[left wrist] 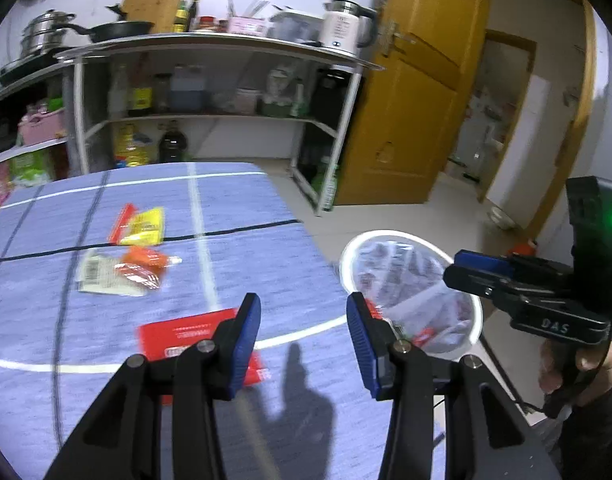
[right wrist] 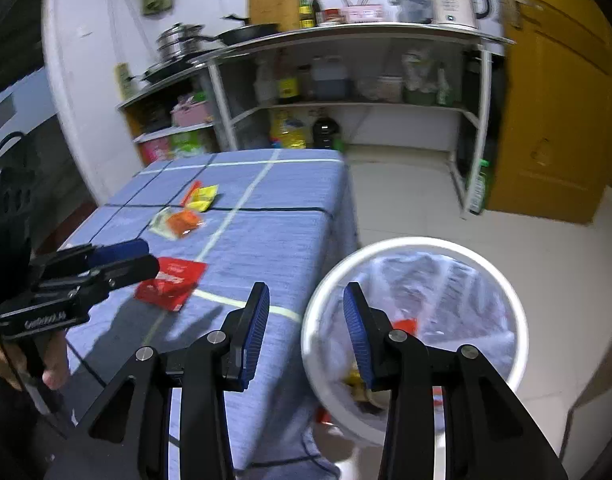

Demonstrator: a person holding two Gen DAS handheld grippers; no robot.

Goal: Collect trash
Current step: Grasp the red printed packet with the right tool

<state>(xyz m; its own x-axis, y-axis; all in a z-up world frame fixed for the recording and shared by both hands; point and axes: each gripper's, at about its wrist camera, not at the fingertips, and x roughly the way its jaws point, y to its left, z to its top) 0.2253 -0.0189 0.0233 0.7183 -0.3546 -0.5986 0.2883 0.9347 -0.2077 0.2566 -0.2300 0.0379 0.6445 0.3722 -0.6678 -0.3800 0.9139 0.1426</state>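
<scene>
Wrappers already sit in the bin (right wrist: 415,240), but with both the left gripper (left wrist: 304,316) and right gripper (right wrist: 306,304) wide open and empty, the red packet (right wrist: 170,283) and three more wrappers (right wrist: 186,210) wait on the table (right wrist: 290,216).

The bench's blue cloth cover (right wrist: 290,216) carries a grid of white and black lines. Near its front edge lies a flat red foil packet (right wrist: 172,282) with white print. Farther toward the back edge lie a yellow sachet (left wrist: 144,226) beside a red strip wrapper (left wrist: 121,222), and an orange sachet (left wrist: 144,259) on a pale printed wrapper (left wrist: 96,276). The round white-rimmed bin (right wrist: 415,242) holds a clear liner. Both claws have black arms and blue ribbed pads (left wrist: 246,344).
</scene>
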